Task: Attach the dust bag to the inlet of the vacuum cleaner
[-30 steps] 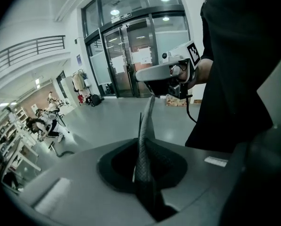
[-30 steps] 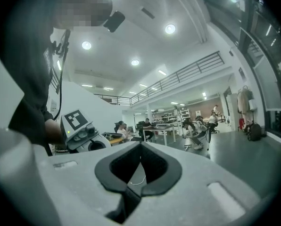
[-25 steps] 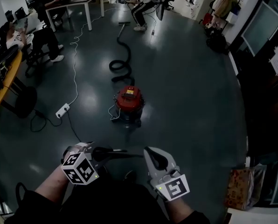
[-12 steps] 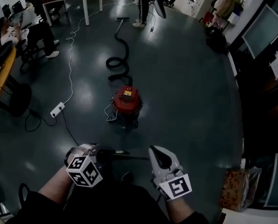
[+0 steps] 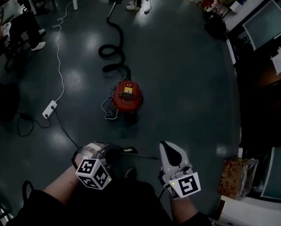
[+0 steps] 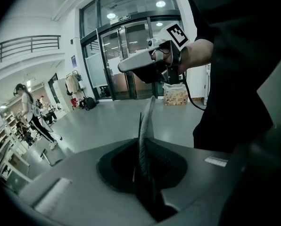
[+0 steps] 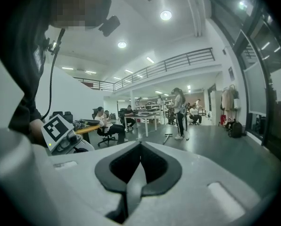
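The left gripper [image 5: 111, 150] is clenched on the bag [image 6: 144, 135], a thin dark sheet that stands edge-on between its jaws and runs across toward the right gripper [image 5: 164, 147]. The right gripper's jaws are pressed together on a thin pale strip [image 7: 131, 187], most likely the bag's other edge (its own view shows the strip but not what it belongs to). The vacuum [image 5: 126, 100] sits on the floor [image 5: 187, 79] well ahead of both grippers, roughly on the line between them. Its hose [image 5: 113, 55] snakes away on the side far from the grippers, and a white cord [image 5: 106, 113] loops just off its left flank. The red lid [image 5: 128, 89] looks to be on, and the inlet cannot be made out from here. The step in hand, then, seems to be the carry. To do it well, hold both grips firm and the two grippers at an even spacing, so the sheet stays flat between them without being pulled hard enough to tear. Come in from the near side, clear of cord and hose. A bag this thin will probably droop once one grip lets go, so settle which gripper frees itself for the lid before arriving. Then turn the bag's opening to face the inlet before pushing.
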### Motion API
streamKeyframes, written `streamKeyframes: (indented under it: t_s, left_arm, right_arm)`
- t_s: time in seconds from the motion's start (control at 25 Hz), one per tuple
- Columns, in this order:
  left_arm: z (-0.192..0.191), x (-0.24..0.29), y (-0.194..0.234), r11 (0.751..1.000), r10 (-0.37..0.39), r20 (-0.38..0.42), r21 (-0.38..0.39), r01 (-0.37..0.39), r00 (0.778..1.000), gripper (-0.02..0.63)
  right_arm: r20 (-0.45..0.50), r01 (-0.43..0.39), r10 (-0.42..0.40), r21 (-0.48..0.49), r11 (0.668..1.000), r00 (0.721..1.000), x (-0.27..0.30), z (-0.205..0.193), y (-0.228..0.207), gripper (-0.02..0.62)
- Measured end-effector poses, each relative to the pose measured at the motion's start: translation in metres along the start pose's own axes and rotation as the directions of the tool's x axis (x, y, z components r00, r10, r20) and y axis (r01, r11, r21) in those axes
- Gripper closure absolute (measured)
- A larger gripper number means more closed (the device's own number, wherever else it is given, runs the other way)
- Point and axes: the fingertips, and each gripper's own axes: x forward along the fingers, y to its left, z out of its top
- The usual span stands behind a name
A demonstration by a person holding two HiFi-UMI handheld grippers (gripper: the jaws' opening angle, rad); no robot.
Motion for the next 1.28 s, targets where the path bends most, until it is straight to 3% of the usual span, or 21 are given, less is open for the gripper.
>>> streamKeyframes:
  t_s: [0.28, 0.48, 0.8, 1.04, 1.28]
  left_arm:
    - [-0.028, 0.017, 0.032, 1.0, -0.016, 0.01, 0.009, 0.016, 1.0, 0.578]
    - [-0.043, 0.048, 0.035, 1.0, -0.014, -0.003, 0.001, 0.014, 1.0, 0.578]
    - [-0.039, 0.105, 0.033, 0.997, -0.008, -0.049, -0.072, 0.004, 0.999, 0.579]
    - [-0.034, 0.149, 0.04, 0.988, 0.066, -0.06, -0.136, -0.074, 0.996, 0.58]
    - [-0.044, 0.185, 0.036, 0.986, 0.043, -0.075, -0.16, -0.055, 0.996, 0.58]
  right_arm:
    - [-0.044, 0.057, -0.058, -0.005, 0.998, 0.997, 0.041, -0.005, -0.015, 0.592]
    - [-0.067, 0.052, -0.051, 0.015, 0.999, 0.996, 0.06, -0.027, -0.041, 0.592]
    - [-0.093, -0.081, 0.087, 0.065, 0.995, 0.992, 0.084, -0.072, -0.1, 0.592]
    - [-0.107, -0.211, 0.219, 0.082, 0.974, 0.97, 0.096, -0.102, -0.138, 0.592]
    - [-0.17, -0.244, 0.252, 0.067, 0.967, 0.953, 0.117, -0.138, -0.162, 0.592]
